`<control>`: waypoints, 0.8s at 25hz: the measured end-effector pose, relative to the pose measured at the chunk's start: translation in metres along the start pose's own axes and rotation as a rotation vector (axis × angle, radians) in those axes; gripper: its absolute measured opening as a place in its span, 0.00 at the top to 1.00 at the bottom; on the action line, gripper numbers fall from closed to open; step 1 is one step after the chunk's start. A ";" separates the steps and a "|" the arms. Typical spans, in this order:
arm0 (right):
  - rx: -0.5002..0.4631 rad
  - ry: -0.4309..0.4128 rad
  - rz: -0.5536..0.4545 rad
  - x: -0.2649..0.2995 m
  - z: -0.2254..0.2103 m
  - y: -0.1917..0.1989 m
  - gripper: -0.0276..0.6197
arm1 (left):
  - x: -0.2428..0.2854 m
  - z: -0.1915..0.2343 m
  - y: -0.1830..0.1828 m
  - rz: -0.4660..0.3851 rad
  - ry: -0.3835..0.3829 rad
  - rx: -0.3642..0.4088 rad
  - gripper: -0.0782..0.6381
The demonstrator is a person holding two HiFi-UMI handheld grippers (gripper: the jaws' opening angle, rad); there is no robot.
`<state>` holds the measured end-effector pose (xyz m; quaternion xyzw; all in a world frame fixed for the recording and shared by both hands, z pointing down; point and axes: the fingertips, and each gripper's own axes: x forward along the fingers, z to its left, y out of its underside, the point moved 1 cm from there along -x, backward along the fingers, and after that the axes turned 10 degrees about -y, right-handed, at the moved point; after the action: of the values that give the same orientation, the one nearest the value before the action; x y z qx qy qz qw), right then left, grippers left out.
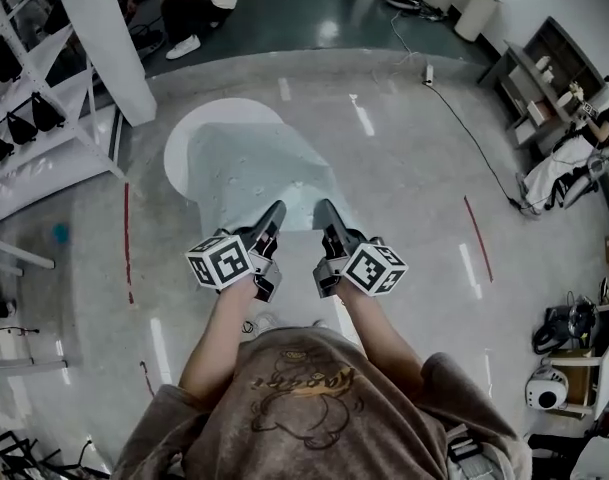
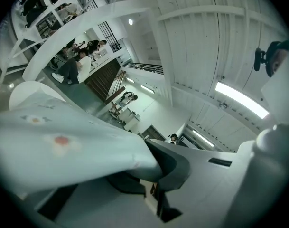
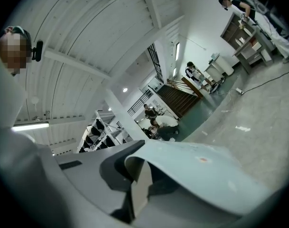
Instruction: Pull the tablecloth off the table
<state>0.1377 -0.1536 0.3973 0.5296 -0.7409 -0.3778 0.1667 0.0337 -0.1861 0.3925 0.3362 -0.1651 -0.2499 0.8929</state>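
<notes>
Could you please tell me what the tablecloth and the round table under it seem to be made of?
Tablecloth: probably thin woven fabric, matte pale blue-green with small printed motifs; it sags and curls softly where the left gripper and right gripper clamp its edge.
Round table: smooth white top, perhaps laminate or painted board; cannot tell for sure.

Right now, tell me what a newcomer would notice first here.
The pale blue tablecloth stretches from the round white table at upper centre toward the person. The left hand-held gripper and right hand-held gripper, side by side mid-frame, are each shut on its near edge.
</notes>
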 end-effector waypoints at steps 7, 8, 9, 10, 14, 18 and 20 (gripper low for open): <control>-0.038 0.096 -0.078 -0.057 -0.018 -0.028 0.92 | 0.032 -0.042 0.035 0.102 0.089 0.033 0.86; -0.040 0.107 -0.095 -0.066 -0.019 -0.032 0.92 | 0.036 -0.048 0.040 0.116 0.106 0.034 0.86; -0.043 0.119 -0.112 -0.074 -0.021 -0.036 0.92 | 0.040 -0.055 0.045 0.131 0.124 0.034 0.86; -0.048 0.132 -0.128 -0.083 -0.023 -0.040 0.92 | 0.045 -0.062 0.050 0.147 0.142 0.034 0.86; -0.060 0.185 -0.184 -0.125 -0.034 -0.063 0.92 | 0.068 -0.095 0.077 0.205 0.193 0.060 0.86; -0.061 0.239 -0.246 -0.157 -0.041 -0.074 0.93 | 0.084 -0.119 0.098 0.264 0.241 0.110 0.86; -0.080 0.268 -0.265 -0.164 -0.040 -0.074 0.92 | 0.088 -0.121 0.103 0.293 0.268 0.106 0.86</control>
<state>0.2756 -0.0314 0.3943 0.6609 -0.6203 -0.3519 0.2337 0.1963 -0.1054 0.3873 0.3851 -0.1050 -0.0614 0.9148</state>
